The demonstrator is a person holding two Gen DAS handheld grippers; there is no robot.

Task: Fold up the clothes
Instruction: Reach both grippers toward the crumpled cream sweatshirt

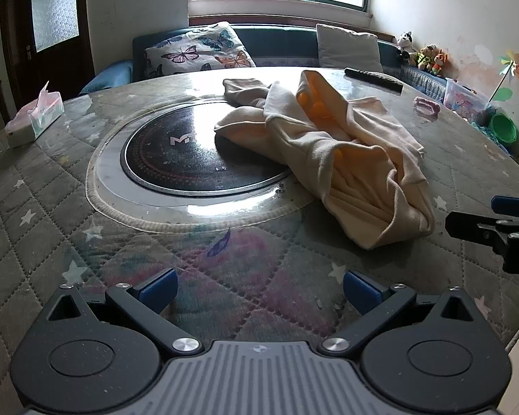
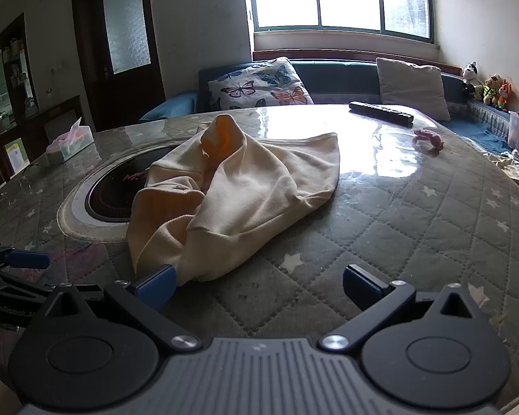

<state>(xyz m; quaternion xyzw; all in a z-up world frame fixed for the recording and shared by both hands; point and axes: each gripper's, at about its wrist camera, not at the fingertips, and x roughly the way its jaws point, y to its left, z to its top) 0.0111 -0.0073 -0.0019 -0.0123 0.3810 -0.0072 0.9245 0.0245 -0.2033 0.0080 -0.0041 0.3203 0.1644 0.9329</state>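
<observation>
Folding not begun: both tools empty, garment lying crumpled.

The cream garment (image 1: 332, 145) lay bunched on the quilted table (image 1: 225, 276), partly over the dark round hotplate (image 1: 190, 152). The left gripper (image 1: 259, 288) stood wide apart above bare table, holding nothing. The right gripper (image 2: 257, 285) was likewise spread wide, its left pad (image 2: 155, 285) just beside the garment's near edge. In my judgement, the next move called for closing on that edge and spreading the cloth flat.
</observation>
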